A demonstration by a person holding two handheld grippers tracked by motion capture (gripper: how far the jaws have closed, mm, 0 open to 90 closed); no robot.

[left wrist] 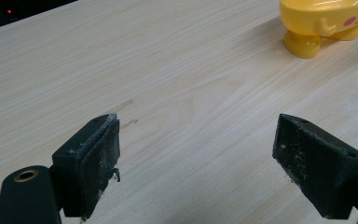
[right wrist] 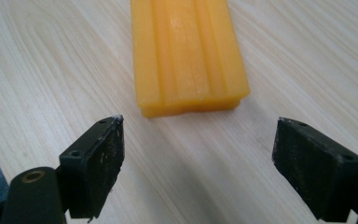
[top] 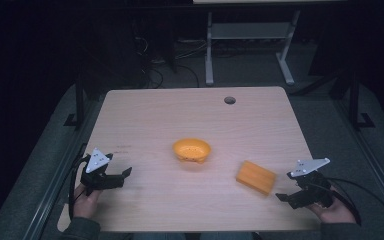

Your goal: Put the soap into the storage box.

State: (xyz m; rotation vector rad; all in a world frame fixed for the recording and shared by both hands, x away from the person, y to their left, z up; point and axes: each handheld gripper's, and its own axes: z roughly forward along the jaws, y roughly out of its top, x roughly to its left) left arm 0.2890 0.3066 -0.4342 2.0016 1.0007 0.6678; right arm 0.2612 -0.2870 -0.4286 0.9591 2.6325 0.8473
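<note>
Presently, my left hand [top: 86, 197] rests at the near-left edge of the pale wooden table [top: 145, 115], holding the left black two-jaw gripper [top: 114, 176] low, pointed toward the middle. Its jaws stand wide apart with nothing but bare wood between them. My right hand [top: 334, 209] sits at the near-right edge; the right black two-jaw gripper [top: 286, 198] is likewise spread and holds nothing. Just ahead of its jaws lies the flat orange ribbed rectangular block [right wrist: 186, 51], not touching them. Farther out, mid-table, stands the yellow plastic footed bowl [top: 192, 150], well apart from both grippers.
</note>
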